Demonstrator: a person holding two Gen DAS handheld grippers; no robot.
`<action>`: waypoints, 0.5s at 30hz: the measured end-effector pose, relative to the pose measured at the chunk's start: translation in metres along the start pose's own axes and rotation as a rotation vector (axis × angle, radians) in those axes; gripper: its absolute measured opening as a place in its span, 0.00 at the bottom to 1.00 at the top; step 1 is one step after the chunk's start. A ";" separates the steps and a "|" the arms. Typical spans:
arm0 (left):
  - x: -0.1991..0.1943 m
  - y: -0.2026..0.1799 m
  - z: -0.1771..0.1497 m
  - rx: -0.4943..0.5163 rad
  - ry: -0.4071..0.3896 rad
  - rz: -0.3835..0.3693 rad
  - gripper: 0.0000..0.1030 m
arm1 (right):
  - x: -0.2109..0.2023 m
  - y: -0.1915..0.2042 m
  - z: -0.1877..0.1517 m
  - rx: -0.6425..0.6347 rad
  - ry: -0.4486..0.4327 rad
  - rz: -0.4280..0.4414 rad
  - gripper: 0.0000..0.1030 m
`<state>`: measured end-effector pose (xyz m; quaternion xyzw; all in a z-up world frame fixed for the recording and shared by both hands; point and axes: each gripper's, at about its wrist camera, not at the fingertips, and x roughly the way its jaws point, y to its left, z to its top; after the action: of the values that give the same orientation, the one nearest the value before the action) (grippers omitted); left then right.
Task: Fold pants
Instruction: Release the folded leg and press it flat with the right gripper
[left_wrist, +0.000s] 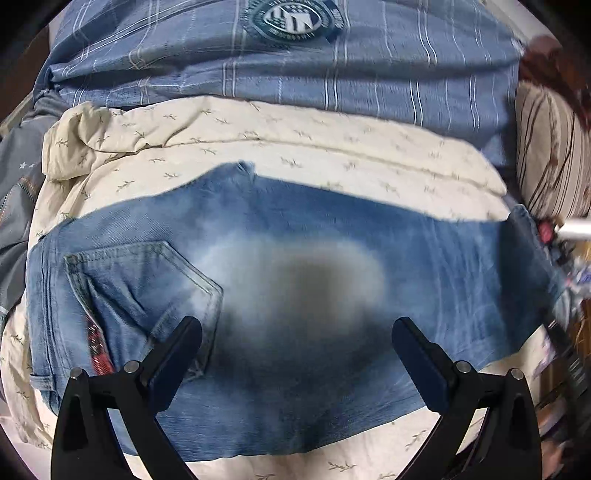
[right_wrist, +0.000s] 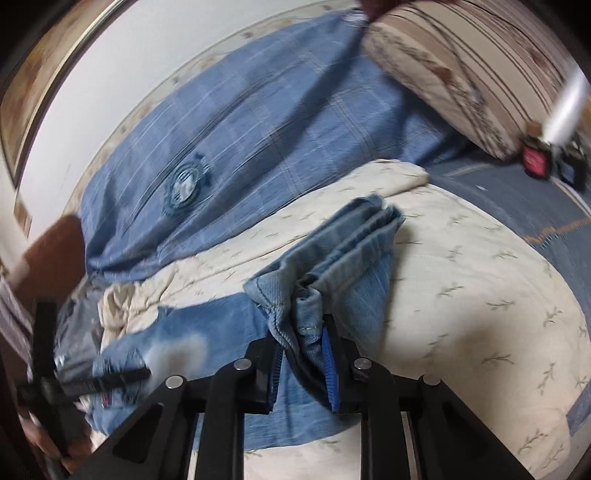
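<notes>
The pants are faded blue jeans (left_wrist: 332, 236) lying across a cream quilt (left_wrist: 258, 147), back pocket (left_wrist: 147, 280) at the left. My left gripper (left_wrist: 297, 332) is open and empty just above the jeans' middle. In the right wrist view my right gripper (right_wrist: 304, 332) is shut on the bunched leg hems of the jeans (right_wrist: 332, 266) and holds them lifted above the rest of the jeans (right_wrist: 229, 325). The left gripper (right_wrist: 74, 380) shows at that view's lower left.
A blue plaid blanket (left_wrist: 295, 74) with a round badge lies behind the quilt. A striped pillow (right_wrist: 461, 66) sits at the right. Small dark items (right_wrist: 535, 162) stand near the pillow. A white wall (right_wrist: 129, 85) is beyond the bed.
</notes>
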<state>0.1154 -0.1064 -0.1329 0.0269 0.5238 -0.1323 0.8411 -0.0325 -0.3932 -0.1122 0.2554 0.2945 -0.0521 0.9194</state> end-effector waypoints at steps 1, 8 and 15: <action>-0.004 0.002 0.003 -0.003 -0.012 -0.004 1.00 | 0.001 0.008 -0.003 -0.023 0.002 -0.001 0.20; -0.016 0.000 0.014 -0.024 -0.031 -0.126 1.00 | 0.010 0.060 -0.031 -0.193 0.049 0.041 0.19; 0.011 0.006 0.015 -0.049 0.020 -0.137 1.00 | 0.051 0.093 -0.067 -0.262 0.268 0.127 0.23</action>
<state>0.1351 -0.1052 -0.1368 -0.0281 0.5360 -0.1763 0.8251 -0.0023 -0.2759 -0.1468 0.1562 0.4017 0.0791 0.8989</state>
